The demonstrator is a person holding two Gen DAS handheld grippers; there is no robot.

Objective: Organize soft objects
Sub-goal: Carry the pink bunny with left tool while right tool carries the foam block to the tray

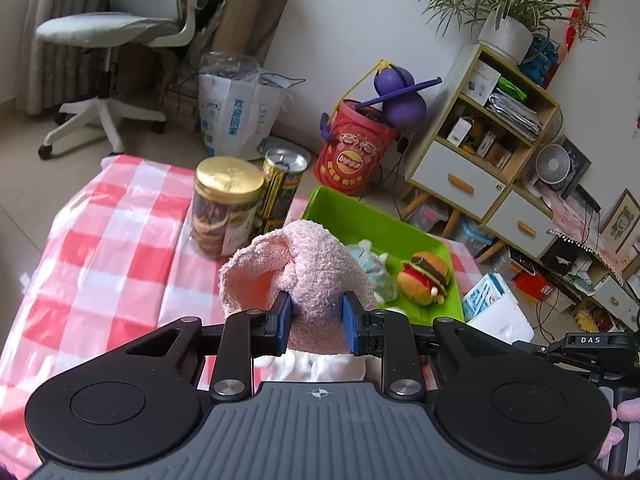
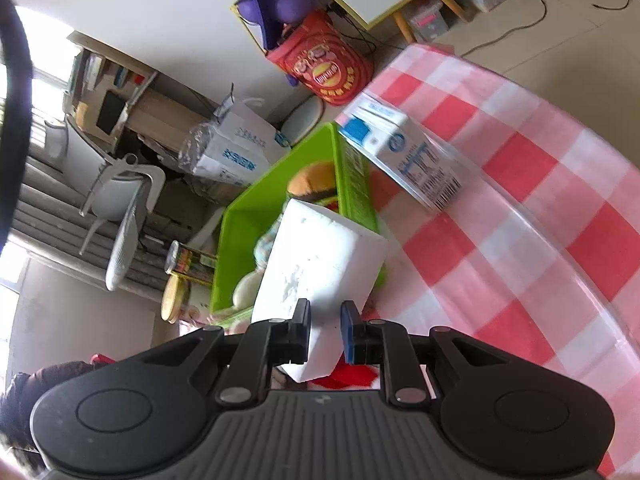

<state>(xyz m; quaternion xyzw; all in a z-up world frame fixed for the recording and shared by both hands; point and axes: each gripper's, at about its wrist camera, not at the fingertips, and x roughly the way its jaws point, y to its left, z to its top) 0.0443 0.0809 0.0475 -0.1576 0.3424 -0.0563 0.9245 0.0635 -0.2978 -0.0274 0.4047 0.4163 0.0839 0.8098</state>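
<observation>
My left gripper is shut on a pink plush toy and holds it above the checked table, just left of the green bin. In the bin lie a plush burger and a pale blue soft toy. My right gripper is shut on a white foam block, held at the near side of the green bin. The burger shows behind the block.
A cookie jar with a gold lid and a green-yellow can stand left of the bin. A blue-white carton lies on the red-white checked cloth right of the bin. A red bucket, shelves and an office chair stand beyond the table.
</observation>
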